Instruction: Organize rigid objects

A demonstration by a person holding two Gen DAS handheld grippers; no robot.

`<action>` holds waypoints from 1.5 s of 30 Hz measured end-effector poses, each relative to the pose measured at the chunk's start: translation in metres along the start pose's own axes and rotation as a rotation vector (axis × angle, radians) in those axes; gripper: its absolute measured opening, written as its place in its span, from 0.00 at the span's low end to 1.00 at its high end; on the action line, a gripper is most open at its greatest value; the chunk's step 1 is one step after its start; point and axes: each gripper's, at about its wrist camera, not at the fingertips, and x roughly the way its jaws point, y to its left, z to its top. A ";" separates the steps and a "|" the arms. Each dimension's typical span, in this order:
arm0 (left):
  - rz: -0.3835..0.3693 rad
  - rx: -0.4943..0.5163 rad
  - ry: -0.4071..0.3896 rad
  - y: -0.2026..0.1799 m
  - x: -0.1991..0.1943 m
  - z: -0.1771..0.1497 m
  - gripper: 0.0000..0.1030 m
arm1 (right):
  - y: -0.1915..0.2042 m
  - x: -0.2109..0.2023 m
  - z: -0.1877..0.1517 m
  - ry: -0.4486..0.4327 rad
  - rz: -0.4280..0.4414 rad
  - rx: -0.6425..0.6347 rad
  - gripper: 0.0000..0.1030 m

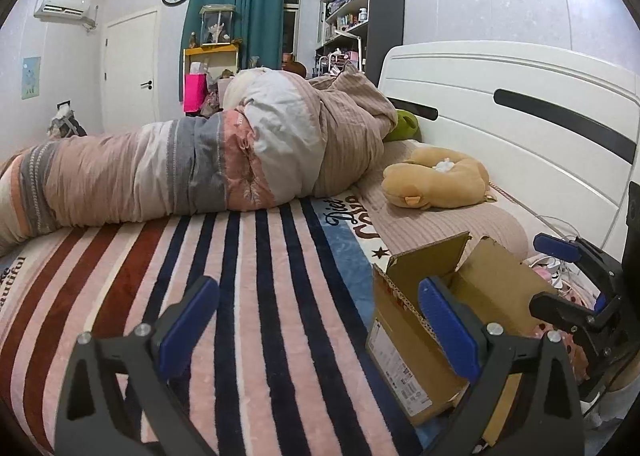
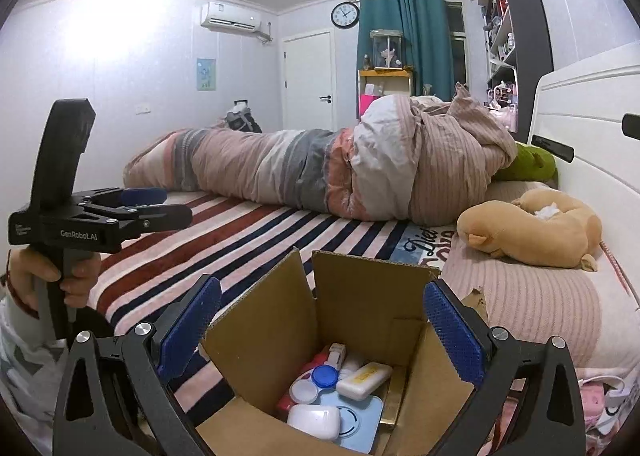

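- While your right gripper (image 2: 320,332) hangs over the cardboard box (image 2: 360,296), its blue fingers (image 2: 452,332) stand wide apart, one past each side wall, and they hold nothing.
- Down inside the box you can see the small rigid things: a white case (image 2: 314,421) at 6 o'clock, a white bottle with a yellow label (image 2: 363,379) toward 2 o'clock of it, a blue round cap (image 2: 325,377) just beside that bottle, and a pale blue flat lid (image 2: 356,426) under them.
- Your left gripper (image 1: 318,320) is spread wide too and empty; it points over the striped blanket (image 1: 248,276), with the box (image 1: 408,352) at 4 o'clock in its own view, behind its right finger.
- From the right wrist view, that left gripper (image 2: 160,204) sits at 9 o'clock, held in your hand (image 2: 60,272), well clear of the box.
- A rolled duvet (image 2: 320,172) lies across the bed at 12 o'clock, and a tan plush toy (image 2: 532,232) rests at 2 o'clock beside the white headboard (image 2: 592,136).
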 end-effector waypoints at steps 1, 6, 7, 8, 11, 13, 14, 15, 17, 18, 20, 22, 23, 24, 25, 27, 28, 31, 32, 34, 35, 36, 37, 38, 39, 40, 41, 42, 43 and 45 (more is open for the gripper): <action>0.001 0.000 0.000 0.000 0.000 0.000 0.96 | -0.001 0.000 -0.001 0.000 0.002 -0.001 0.99; 0.009 -0.002 -0.002 0.001 -0.001 -0.001 0.96 | 0.000 -0.001 -0.001 -0.002 0.005 0.000 0.99; 0.008 -0.001 -0.002 0.001 -0.001 -0.001 0.96 | 0.000 0.000 -0.001 -0.001 0.003 -0.001 0.99; 0.009 -0.001 -0.001 0.001 -0.001 -0.002 0.96 | 0.000 0.000 -0.001 0.000 0.004 -0.001 0.99; 0.011 -0.003 -0.002 0.001 -0.002 -0.002 0.96 | 0.001 0.001 -0.001 0.003 0.007 -0.002 0.99; 0.009 -0.002 -0.003 0.002 -0.002 -0.002 0.96 | 0.001 0.001 -0.001 0.003 0.009 -0.003 0.99; 0.009 0.000 -0.004 0.003 -0.002 -0.002 0.96 | 0.001 0.001 -0.001 0.002 0.009 -0.003 0.99; 0.011 0.001 -0.004 0.003 -0.002 -0.002 0.96 | 0.002 0.000 0.000 0.000 0.010 -0.004 0.99; 0.014 0.001 -0.005 0.003 -0.003 -0.003 0.96 | 0.002 0.001 -0.001 0.002 0.009 -0.002 0.99; 0.014 0.001 -0.005 0.003 -0.003 -0.004 0.96 | 0.003 0.001 -0.001 0.001 0.010 0.000 0.99; 0.017 0.000 -0.005 0.002 -0.003 -0.003 0.96 | 0.001 0.001 -0.001 0.003 0.010 -0.002 0.99; 0.019 0.002 -0.008 0.003 -0.004 -0.004 0.96 | 0.001 0.000 -0.001 0.002 0.008 -0.003 0.99; 0.021 0.001 -0.008 0.002 -0.004 -0.004 0.96 | 0.001 0.000 -0.001 0.002 0.010 -0.002 0.99; 0.023 0.000 -0.009 0.001 -0.005 -0.004 0.96 | 0.002 0.000 -0.001 0.001 0.011 -0.002 0.99; 0.023 -0.001 -0.011 0.002 -0.005 -0.004 0.96 | 0.001 0.000 -0.001 0.001 0.010 -0.002 0.99; 0.025 -0.002 -0.013 0.001 -0.007 -0.005 0.96 | 0.002 0.000 -0.001 0.000 0.010 -0.002 0.99; 0.026 -0.001 -0.013 0.001 -0.007 -0.005 0.96 | 0.003 0.001 0.000 -0.001 0.011 -0.002 0.99; 0.027 0.000 -0.014 0.001 -0.008 -0.005 0.96 | 0.004 0.001 0.000 -0.002 0.010 -0.001 0.99; 0.028 0.000 -0.015 0.001 -0.008 -0.005 0.96 | 0.004 0.000 -0.001 -0.001 0.010 0.000 0.99; 0.031 0.002 -0.016 0.001 -0.008 -0.004 0.96 | 0.005 0.000 0.000 -0.003 0.011 0.000 0.99; 0.033 0.002 -0.017 0.001 -0.008 -0.004 0.96 | 0.006 0.000 0.000 -0.004 0.012 0.000 0.99; 0.035 0.002 -0.018 0.000 -0.008 -0.003 0.96 | 0.007 0.001 0.001 -0.003 0.013 0.000 0.99; 0.037 0.002 -0.019 0.000 -0.008 -0.003 0.96 | 0.007 0.000 0.000 -0.005 0.010 0.000 0.99; 0.038 0.003 -0.020 0.000 -0.009 -0.004 0.96 | 0.008 0.000 0.000 -0.008 0.009 0.000 0.99; 0.039 0.003 -0.021 0.000 -0.009 -0.003 0.96 | 0.008 0.001 0.001 -0.008 0.010 0.001 0.99; 0.041 0.003 -0.020 0.000 -0.009 -0.003 0.96 | 0.007 0.000 0.000 -0.006 0.011 0.001 0.99; 0.041 0.003 -0.020 0.000 -0.009 -0.003 0.96 | 0.008 0.000 0.000 -0.008 0.009 0.002 0.99; 0.042 0.003 -0.021 0.000 -0.009 -0.003 0.96 | 0.008 0.000 0.000 -0.008 0.010 0.002 0.99; 0.043 0.002 -0.021 0.000 -0.009 -0.003 0.96 | 0.007 0.000 0.000 -0.006 0.011 0.001 0.99; 0.043 0.003 -0.021 0.000 -0.009 -0.003 0.96 | 0.008 0.000 0.000 -0.008 0.009 0.001 0.99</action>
